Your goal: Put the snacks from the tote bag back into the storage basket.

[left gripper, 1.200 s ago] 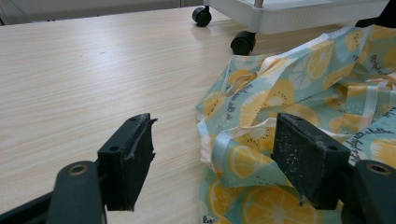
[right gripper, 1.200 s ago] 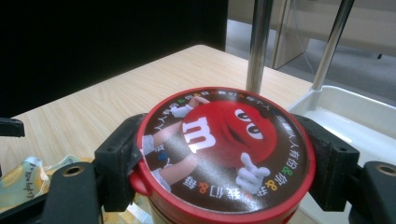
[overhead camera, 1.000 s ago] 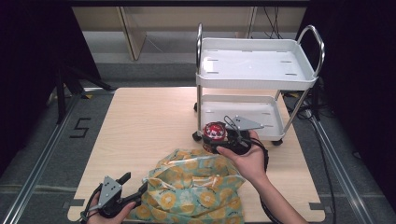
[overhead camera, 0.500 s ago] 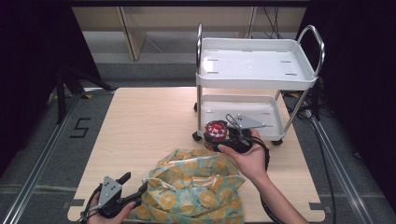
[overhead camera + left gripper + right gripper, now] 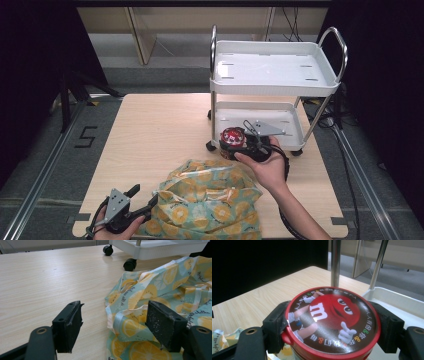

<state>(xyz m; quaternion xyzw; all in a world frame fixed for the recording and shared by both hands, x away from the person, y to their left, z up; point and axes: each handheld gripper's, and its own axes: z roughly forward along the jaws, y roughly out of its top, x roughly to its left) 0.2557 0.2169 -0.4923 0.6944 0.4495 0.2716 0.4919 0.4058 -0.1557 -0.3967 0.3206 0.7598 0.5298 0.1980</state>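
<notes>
Candy tub [image 5: 332,322] body hidden below right gripper [image 5: 332,327] jaws.

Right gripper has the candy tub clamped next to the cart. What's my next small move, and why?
Probably carry the M&M's tub forward over the cart's lower tray and lower it. The right gripper is shut on it at the tray's near edge, above the lemon-print bag, and the tray looks bare.

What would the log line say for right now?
right gripper: shut on M&M's candy tub, near cart lower tray | left gripper: open, at lemon-print bag edge | bag on table
</notes>
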